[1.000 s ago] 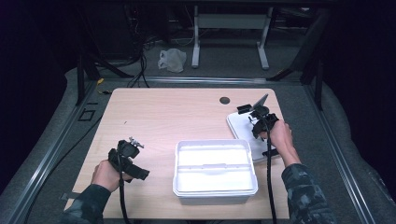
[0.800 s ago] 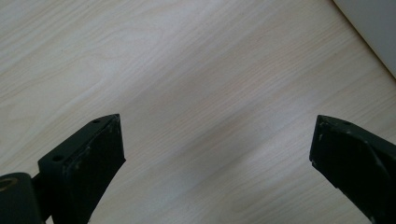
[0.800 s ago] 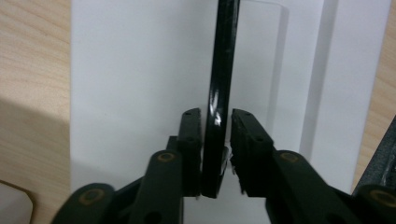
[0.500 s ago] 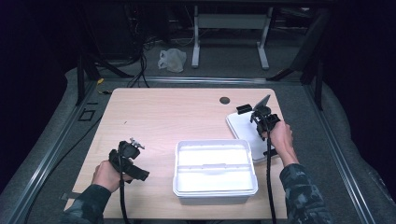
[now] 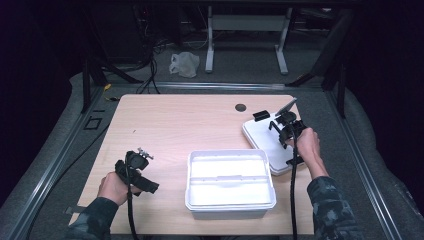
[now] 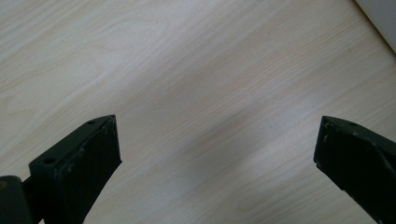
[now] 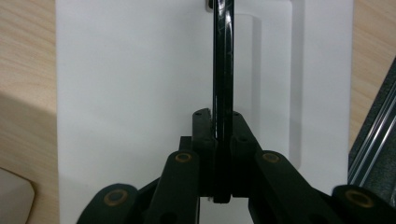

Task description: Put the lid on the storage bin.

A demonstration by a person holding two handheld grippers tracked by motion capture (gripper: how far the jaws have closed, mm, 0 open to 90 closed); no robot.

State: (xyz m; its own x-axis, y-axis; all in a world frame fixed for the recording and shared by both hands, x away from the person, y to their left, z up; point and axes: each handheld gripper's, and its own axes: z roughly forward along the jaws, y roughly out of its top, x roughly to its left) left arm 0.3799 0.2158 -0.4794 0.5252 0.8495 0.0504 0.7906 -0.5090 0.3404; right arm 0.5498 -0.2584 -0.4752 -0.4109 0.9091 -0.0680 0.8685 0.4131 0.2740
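Observation:
My right gripper (image 7: 219, 114) is shut on a thin black flat piece (image 7: 223, 60), seen edge-on between its pads. In the high view that gripper (image 5: 282, 120) is at the table's right side and the flat piece (image 5: 288, 106) sticks up and to the right from it. Under it lies a flat white lid (image 5: 262, 137), the same lid (image 7: 130, 93) that spreads below the jaws in the right gripper view. My left gripper (image 5: 142, 154) rests at the front left, and its jaws (image 6: 217, 140) stand open over bare wood.
A white open container (image 5: 231, 152) sits at the front middle of the wooden table (image 5: 190, 125), touching the lid's left edge. A round dark hole (image 5: 240, 107) marks the tabletop near the back. A white bag (image 5: 184, 64) lies on the floor beyond.
The right hand has shifted very slightly over the white lid, still carrying the black piece. The left hand has kept still.

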